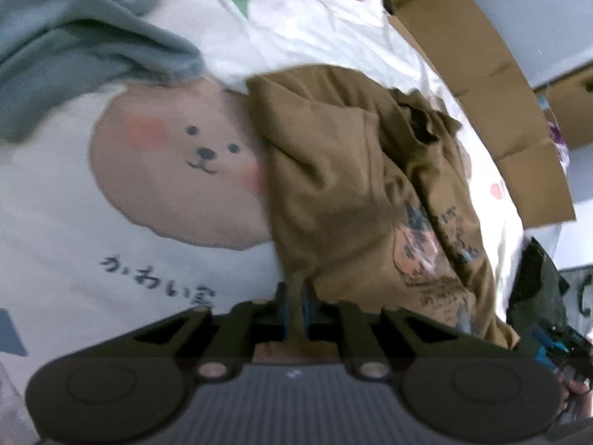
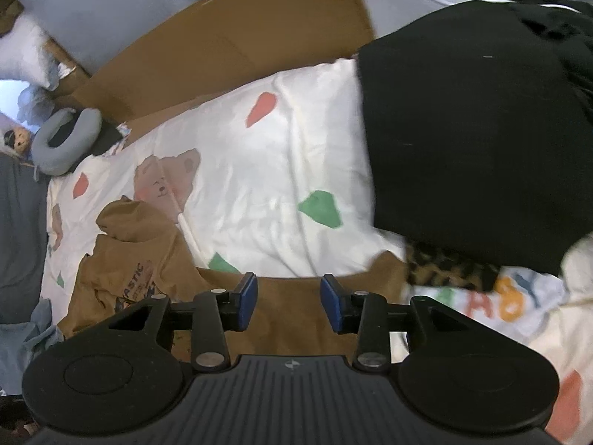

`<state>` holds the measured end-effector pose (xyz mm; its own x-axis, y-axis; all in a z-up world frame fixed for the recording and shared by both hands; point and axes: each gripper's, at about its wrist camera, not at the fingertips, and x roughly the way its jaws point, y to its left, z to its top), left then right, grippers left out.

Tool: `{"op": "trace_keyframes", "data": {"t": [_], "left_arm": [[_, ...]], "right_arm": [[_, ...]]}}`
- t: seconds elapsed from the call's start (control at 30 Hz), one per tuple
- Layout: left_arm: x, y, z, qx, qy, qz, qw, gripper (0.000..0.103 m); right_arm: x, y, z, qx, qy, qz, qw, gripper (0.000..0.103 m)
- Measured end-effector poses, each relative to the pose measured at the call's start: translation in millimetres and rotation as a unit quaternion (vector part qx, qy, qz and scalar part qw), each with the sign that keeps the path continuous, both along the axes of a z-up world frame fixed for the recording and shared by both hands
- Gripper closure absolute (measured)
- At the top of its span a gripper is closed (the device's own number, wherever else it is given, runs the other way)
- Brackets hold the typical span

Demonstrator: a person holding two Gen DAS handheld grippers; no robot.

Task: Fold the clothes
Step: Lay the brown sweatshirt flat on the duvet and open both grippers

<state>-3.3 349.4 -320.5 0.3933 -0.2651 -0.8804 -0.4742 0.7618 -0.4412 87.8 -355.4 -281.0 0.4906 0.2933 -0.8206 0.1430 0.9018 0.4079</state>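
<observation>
A brown printed T-shirt [image 1: 352, 193] lies crumpled on a white bedspread with a bear print [image 1: 166, 170]. My left gripper [image 1: 295, 298] is shut on a fold of the shirt's near edge, and the cloth runs up between its blue pads. In the right wrist view the same brown T-shirt [image 2: 148, 259] spreads from the left to under my right gripper [image 2: 289, 298]. That gripper stands open just above the brown cloth, with a wide gap between its blue pads [image 2: 247, 296] and nothing pinched.
A grey-blue garment [image 1: 74, 44] lies at the upper left. A black garment [image 2: 474, 141] is piled on the bed's right, with leopard-print cloth [image 2: 452, 270] beneath. Flattened cardboard [image 2: 229, 48] borders the bed's far side. A grey neck pillow [image 2: 66, 141] sits at the left.
</observation>
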Motion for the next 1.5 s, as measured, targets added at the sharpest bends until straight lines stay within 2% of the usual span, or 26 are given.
{"op": "trace_keyframes", "data": {"t": [0.07, 0.2, 0.27, 0.3, 0.47, 0.73, 0.83, 0.97, 1.03, 1.17, 1.33, 1.43, 1.5], "left_arm": [[-1, 9, 3, 0.006, 0.001, 0.011, 0.9999, 0.087], [-2, 24, 8, 0.025, -0.007, 0.024, 0.9994, 0.083], [1, 33, 8, 0.033, -0.013, 0.036, 0.9987, 0.068], [2, 37, 8, 0.038, -0.016, 0.042, 0.9983, 0.066], [21, 40, 2, 0.044, -0.029, 0.048, 0.9974, 0.065], [67, 18, 3, 0.032, -0.085, -0.007, 0.9959, 0.065], [86, -2, 3, 0.062, -0.099, -0.039, 0.9924, 0.065], [91, -22, 1, 0.063, -0.113, -0.031, 0.9912, 0.065], [89, -36, 9, 0.083, -0.115, -0.025, 0.9896, 0.065], [109, -47, 1, 0.103, -0.112, 0.000, 0.9883, 0.065], [125, -51, -6, 0.170, -0.090, 0.029, 0.9809, 0.051], [122, -45, -9, 0.190, -0.077, 0.046, 0.9776, 0.046], [122, -42, -14, 0.190, -0.071, 0.055, 0.9777, 0.045]], "right_arm": [[13, 9, -8, 0.005, 0.002, 0.013, 1.000, 0.058], [40, 30, -23, 0.012, 0.002, 0.046, 0.999, 0.058], [54, 41, -29, 0.016, 0.003, 0.063, 0.998, 0.058], [61, 47, -32, 0.017, 0.003, 0.072, 0.997, 0.058], [92, 73, -43, 0.014, 0.002, 0.116, 0.993, 0.057], [132, 107, -64, 0.033, -0.017, 0.158, 0.987, 0.057], [143, 119, -78, 0.037, -0.014, 0.156, 0.987, 0.057], [151, 138, -75, 0.035, -0.028, 0.184, 0.982, 0.057], [154, 146, -74, 0.035, -0.030, 0.197, 0.979, 0.057], [159, 161, -75, 0.034, -0.035, 0.214, 0.976, 0.057], [167, 174, -79, 0.028, -0.040, 0.227, 0.973, 0.057], [173, 181, -81, 0.021, -0.043, 0.235, 0.971, 0.057], [177, 185, -83, 0.018, -0.046, 0.239, 0.970, 0.057]]}}
